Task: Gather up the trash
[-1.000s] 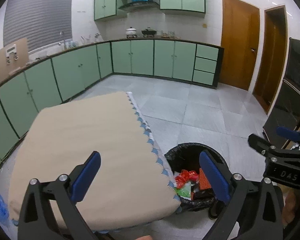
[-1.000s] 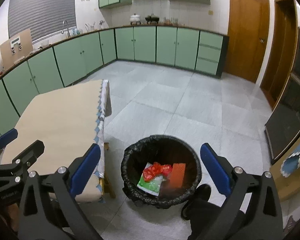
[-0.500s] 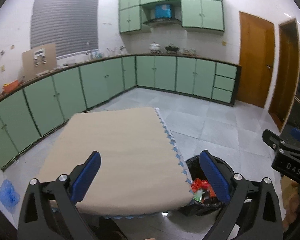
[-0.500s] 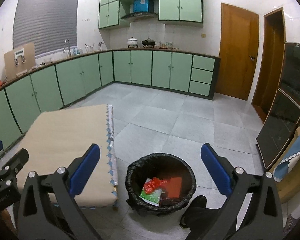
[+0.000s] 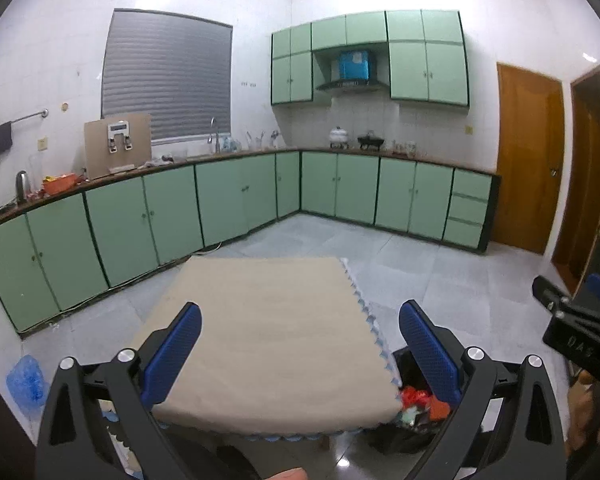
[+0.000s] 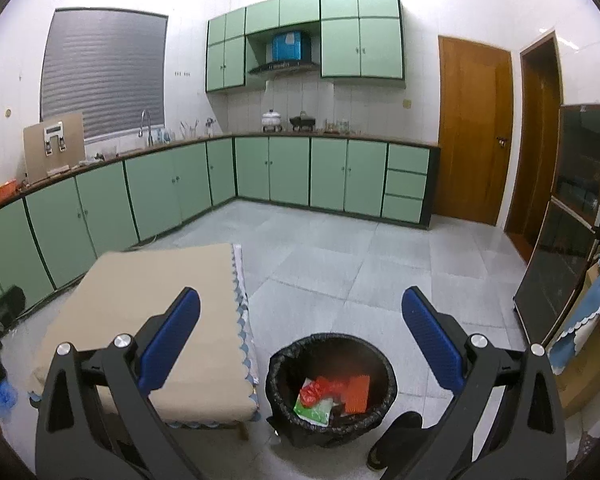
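Observation:
A black-lined trash bin stands on the floor just right of a low table with a bare beige cloth. Inside the bin lie a red crumpled wrapper, an orange packet and a green-and-white wrapper. My right gripper hangs open high above the bin, nothing between its blue pads. My left gripper is open over the table's near half. In the left wrist view the bin shows only partly past the table corner, and the right gripper's body sits at the right edge.
Green base cabinets run along the left and far walls. Two wooden doors stand at the right, with a dark glass cabinet nearer. A blue bag lies on the floor left of the table. A shoe shows beside the bin.
Both grippers have risen and tilted up, so the table and bin sit lower in view and more of the kitchen walls shows. Both stay open; the trash in the bin is unchanged.

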Action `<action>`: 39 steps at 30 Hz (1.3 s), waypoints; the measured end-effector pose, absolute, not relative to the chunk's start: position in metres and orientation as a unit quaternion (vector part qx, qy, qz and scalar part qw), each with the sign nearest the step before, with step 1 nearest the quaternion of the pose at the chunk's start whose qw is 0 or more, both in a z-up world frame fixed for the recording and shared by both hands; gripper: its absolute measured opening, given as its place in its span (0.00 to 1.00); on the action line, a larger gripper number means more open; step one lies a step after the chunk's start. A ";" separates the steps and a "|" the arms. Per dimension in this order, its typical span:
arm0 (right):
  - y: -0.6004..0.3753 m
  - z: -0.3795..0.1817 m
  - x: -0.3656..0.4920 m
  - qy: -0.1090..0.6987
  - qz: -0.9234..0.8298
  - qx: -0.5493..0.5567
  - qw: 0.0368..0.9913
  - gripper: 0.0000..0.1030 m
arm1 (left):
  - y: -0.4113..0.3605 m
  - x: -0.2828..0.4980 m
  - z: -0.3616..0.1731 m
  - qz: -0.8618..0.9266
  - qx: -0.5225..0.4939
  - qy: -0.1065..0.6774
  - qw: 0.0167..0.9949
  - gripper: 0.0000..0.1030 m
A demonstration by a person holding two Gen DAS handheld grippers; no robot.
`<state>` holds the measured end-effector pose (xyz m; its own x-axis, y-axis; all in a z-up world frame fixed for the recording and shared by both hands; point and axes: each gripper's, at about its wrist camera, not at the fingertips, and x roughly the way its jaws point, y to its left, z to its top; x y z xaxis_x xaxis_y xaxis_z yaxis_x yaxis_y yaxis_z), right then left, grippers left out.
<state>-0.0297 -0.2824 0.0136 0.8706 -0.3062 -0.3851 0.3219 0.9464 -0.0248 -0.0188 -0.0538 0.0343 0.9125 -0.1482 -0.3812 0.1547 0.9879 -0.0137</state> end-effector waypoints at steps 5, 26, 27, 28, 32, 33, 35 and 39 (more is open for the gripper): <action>-0.274 0.026 -0.041 0.167 -0.163 0.012 0.972 0.95 | -0.038 -0.028 0.047 -0.062 -0.014 0.178 0.982 0.94; -0.283 0.022 -0.041 0.143 -0.186 0.025 0.972 0.95 | -0.033 -0.016 0.047 -0.012 -0.015 0.178 0.984 0.94; -0.283 0.021 -0.039 0.145 -0.185 0.025 0.972 0.95 | -0.032 -0.015 0.047 -0.011 -0.018 0.179 0.984 0.94; -0.282 0.020 -0.037 0.148 -0.183 0.026 0.972 0.95 | -0.031 -0.015 0.046 -0.009 -0.018 0.180 0.983 0.94; -0.281 0.018 -0.036 0.153 -0.178 0.030 0.972 0.95 | -0.033 -0.014 0.043 -0.004 -0.009 0.184 0.983 0.94; -0.283 0.018 -0.036 0.153 -0.177 0.032 0.972 0.95 | -0.033 -0.014 0.043 -0.003 -0.008 0.184 0.983 0.94; -0.285 0.018 -0.036 0.155 -0.177 0.035 0.971 0.95 | -0.035 -0.015 0.044 -0.003 -0.005 0.183 0.983 0.94; -0.287 0.018 -0.037 0.156 -0.180 0.040 0.970 0.95 | -0.039 -0.017 0.044 -0.004 -0.001 0.181 0.984 0.94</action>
